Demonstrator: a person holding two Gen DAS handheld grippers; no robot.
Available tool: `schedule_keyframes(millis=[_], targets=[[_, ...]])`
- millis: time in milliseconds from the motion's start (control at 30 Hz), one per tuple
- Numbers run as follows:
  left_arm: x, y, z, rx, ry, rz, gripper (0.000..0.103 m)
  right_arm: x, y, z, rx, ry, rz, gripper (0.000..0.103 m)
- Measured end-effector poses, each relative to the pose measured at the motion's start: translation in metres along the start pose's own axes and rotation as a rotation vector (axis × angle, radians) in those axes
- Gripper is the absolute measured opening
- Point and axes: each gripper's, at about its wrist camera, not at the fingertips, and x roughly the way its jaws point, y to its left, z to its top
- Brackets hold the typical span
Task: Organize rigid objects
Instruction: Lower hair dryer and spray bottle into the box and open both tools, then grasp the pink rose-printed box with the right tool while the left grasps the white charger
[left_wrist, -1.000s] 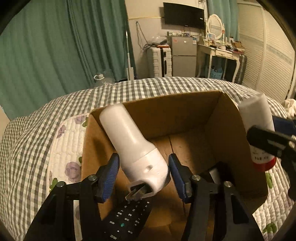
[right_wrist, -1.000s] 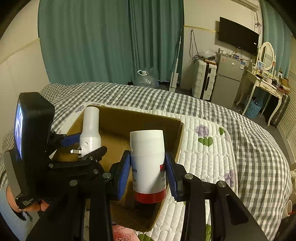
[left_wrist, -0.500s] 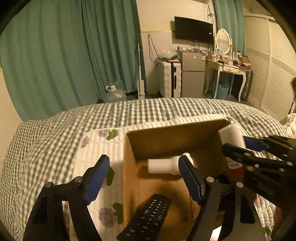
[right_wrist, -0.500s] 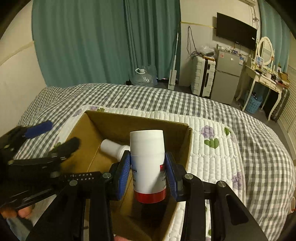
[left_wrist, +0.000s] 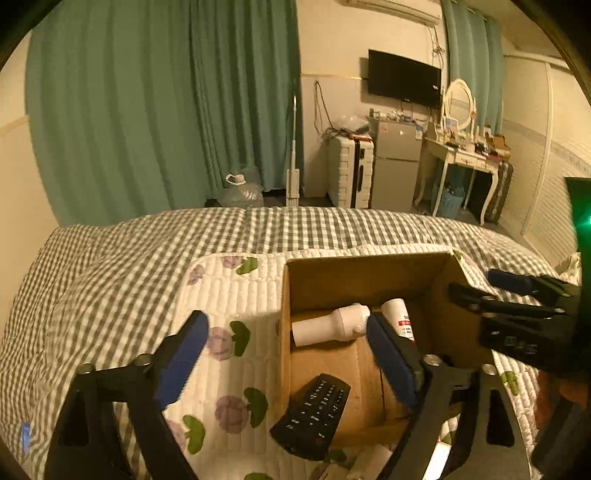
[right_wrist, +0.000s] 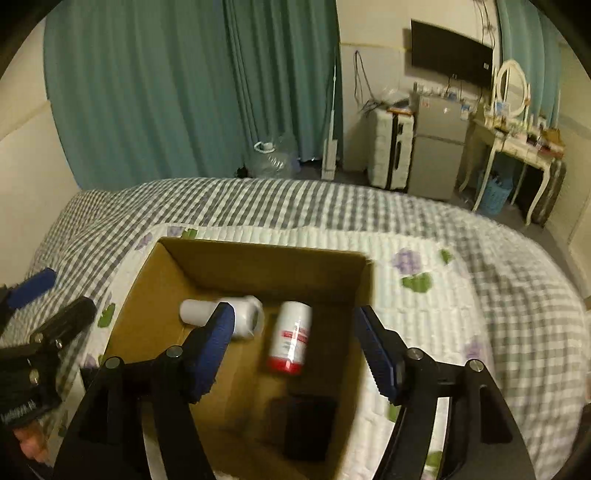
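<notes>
Both tools, left tool (left_wrist: 288, 363) and right tool (right_wrist: 299, 350), gape wide and empty above the cardboard box (right_wrist: 236, 266); white bottle (right_wrist: 290, 338) lies inside, below.

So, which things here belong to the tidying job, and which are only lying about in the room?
Part of the job:
cardboard box
white bottle
red-capped bottle
remote control
left gripper, open
right gripper, open

Only lying about:
suitcase
small fridge
dressing table
television
</notes>
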Motion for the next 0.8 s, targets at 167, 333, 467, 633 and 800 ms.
schedule_keyframes(millis=[167,333,467,633,800], targets=[[-0.045,0.006,-0.011,0.004,-0.024,-0.004,0.103,-0.069,0.009,-0.006,-0.072,-0.080,-0.066,0.082],[-0.094,0.008,-0.025,0.013,-0.058,0.010,0.103,-0.139,0.022,-0.023,-0.124,-0.132,-0.114,0.093],[-0.122,0.005,-0.042,0.022,-0.063,-0.002,0.103,-0.172,0.028,-0.044,-0.123,-0.135,-0.109,0.098],[-0.129,0.000,-0.071,0.014,-0.033,-0.023,0.103,-0.176,0.036,-0.081,-0.131,-0.090,-0.106,0.100],[-0.097,-0.010,-0.111,0.039,0.044,0.000,0.103,-0.133,0.036,-0.124,-0.094,0.029,-0.068,0.100]])
